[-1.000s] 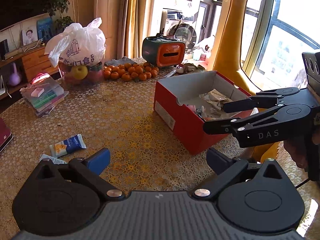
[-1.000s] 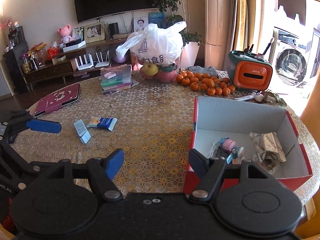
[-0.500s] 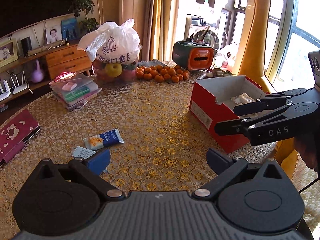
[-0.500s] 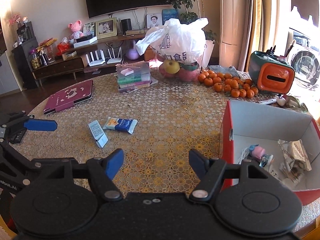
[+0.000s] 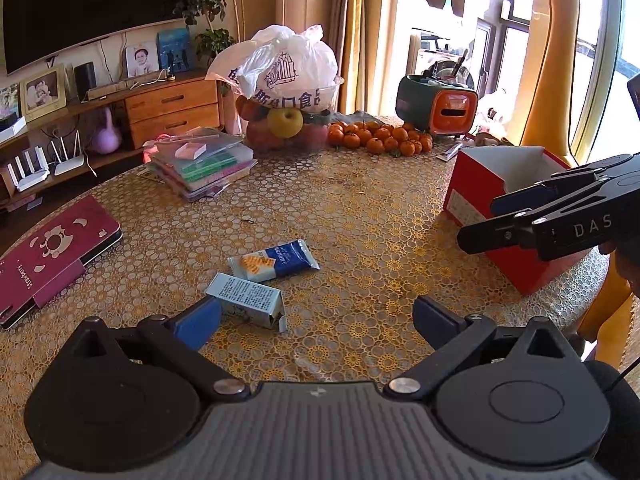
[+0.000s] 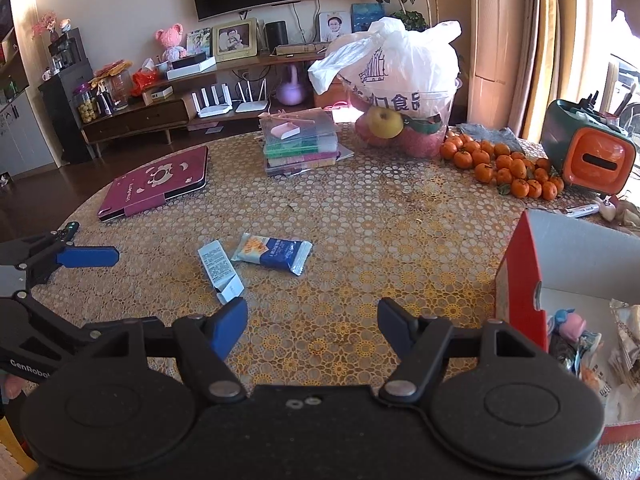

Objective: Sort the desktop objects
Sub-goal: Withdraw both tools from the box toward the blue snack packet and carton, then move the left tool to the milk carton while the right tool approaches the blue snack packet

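Observation:
A small pale-blue carton (image 5: 246, 300) lies on the patterned table just ahead of my left gripper (image 5: 316, 320), close to its left fingertip. A blue snack packet (image 5: 274, 260) lies just beyond the carton. My left gripper is open and holds nothing. My right gripper (image 6: 312, 324) is open too, with the carton (image 6: 220, 270) and packet (image 6: 274, 254) ahead to its left. The red box (image 6: 516, 272) with several items inside stands at its right. The right gripper (image 5: 496, 220) hovers by the red box (image 5: 480, 200) in the left wrist view.
A maroon tablet case (image 6: 154, 188) lies at the far left. A stack of books (image 6: 300, 144), a bagged fruit bowl (image 6: 400, 92), tangerines (image 6: 508, 170) and an orange-green holder (image 6: 588, 156) line the far edge. A giraffe figure (image 5: 552, 60) stands past the table at the right.
Both cameras have swung left, away from the red box. The carton and snack packet now sit nearer the middle of both views. Both grippers stayed open.

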The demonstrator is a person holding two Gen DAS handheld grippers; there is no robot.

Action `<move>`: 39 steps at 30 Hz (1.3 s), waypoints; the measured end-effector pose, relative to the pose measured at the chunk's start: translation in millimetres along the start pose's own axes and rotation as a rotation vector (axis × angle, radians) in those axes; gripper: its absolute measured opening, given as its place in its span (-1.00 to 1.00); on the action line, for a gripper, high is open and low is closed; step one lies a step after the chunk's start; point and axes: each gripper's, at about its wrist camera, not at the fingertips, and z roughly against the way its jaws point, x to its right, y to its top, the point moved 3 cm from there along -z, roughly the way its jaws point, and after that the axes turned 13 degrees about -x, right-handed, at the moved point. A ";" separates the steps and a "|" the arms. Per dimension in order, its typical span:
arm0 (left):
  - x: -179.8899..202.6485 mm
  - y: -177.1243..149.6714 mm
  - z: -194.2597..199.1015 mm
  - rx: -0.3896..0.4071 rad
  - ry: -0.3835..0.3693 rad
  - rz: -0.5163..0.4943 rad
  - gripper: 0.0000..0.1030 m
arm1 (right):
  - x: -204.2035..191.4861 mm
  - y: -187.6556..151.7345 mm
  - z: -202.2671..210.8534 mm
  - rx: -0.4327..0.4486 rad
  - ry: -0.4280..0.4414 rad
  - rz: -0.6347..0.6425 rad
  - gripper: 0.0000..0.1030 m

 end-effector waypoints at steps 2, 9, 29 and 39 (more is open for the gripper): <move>-6.0 -1.8 -5.1 0.001 0.009 -0.003 0.99 | -2.6 4.2 -8.6 -0.011 0.007 0.004 0.40; -22.9 -1.8 -26.9 -0.014 0.007 -0.006 0.99 | -12.7 17.9 -35.8 -0.047 0.019 0.020 0.40; -52.6 5.0 -84.7 -0.023 -0.019 -0.058 0.99 | -29.1 59.5 -115.6 -0.108 0.003 0.266 0.40; -62.2 7.2 -108.9 -0.039 -0.031 -0.070 0.98 | -35.8 74.5 -154.3 -0.153 0.016 0.378 0.40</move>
